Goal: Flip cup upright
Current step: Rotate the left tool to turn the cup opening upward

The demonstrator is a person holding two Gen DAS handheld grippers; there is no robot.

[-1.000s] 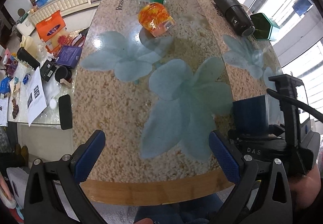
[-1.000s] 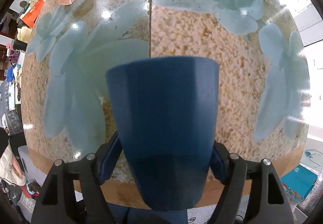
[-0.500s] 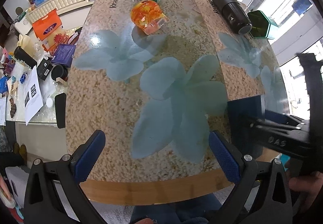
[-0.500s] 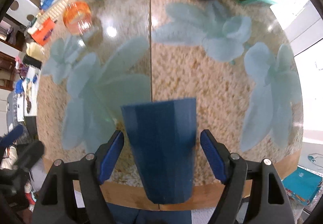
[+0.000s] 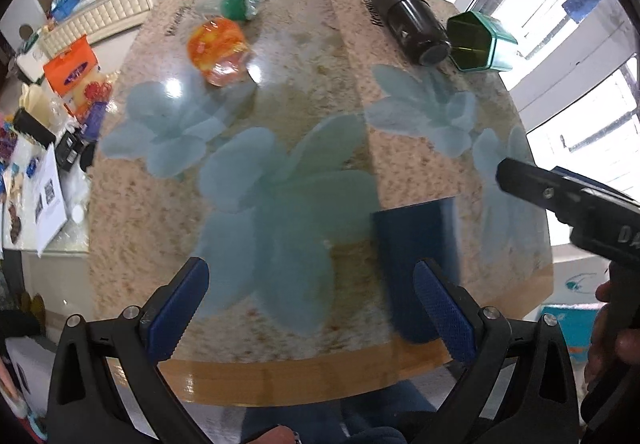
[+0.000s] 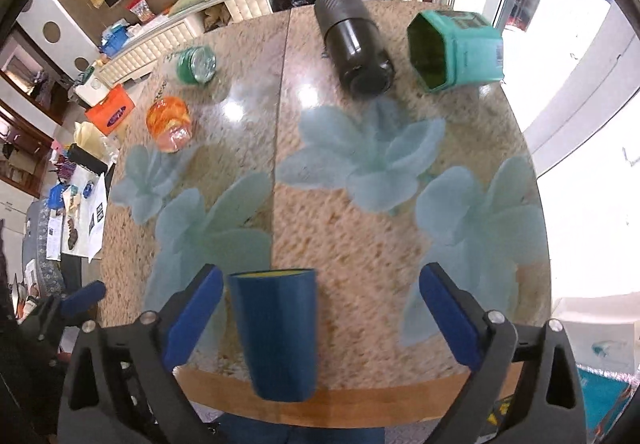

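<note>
A dark blue cup (image 6: pixel 276 332) with a yellow inside stands upright near the table's front edge; it also shows in the left wrist view (image 5: pixel 420 264). My right gripper (image 6: pixel 320 320) is open and pulled back, with the cup free between its fingers, close to the left finger. My left gripper (image 5: pixel 312 308) is open and empty, with its right finger (image 5: pixel 444 320) in front of the cup. The right gripper's body (image 5: pixel 568 200) shows at the right edge of the left wrist view.
On the flower-patterned table (image 6: pixel 360 228) a black cylinder (image 6: pixel 356 48), a teal hexagonal cup (image 6: pixel 452 48), an orange glass (image 6: pixel 168 122) and a green glass (image 6: pixel 196 64) lie on their sides at the back. A cluttered side table (image 5: pixel 44 164) stands left.
My right gripper has opened, let go of the blue cup and drawn back and up. The cup now stands on the table. My left gripper has shifted right toward the cup.
</note>
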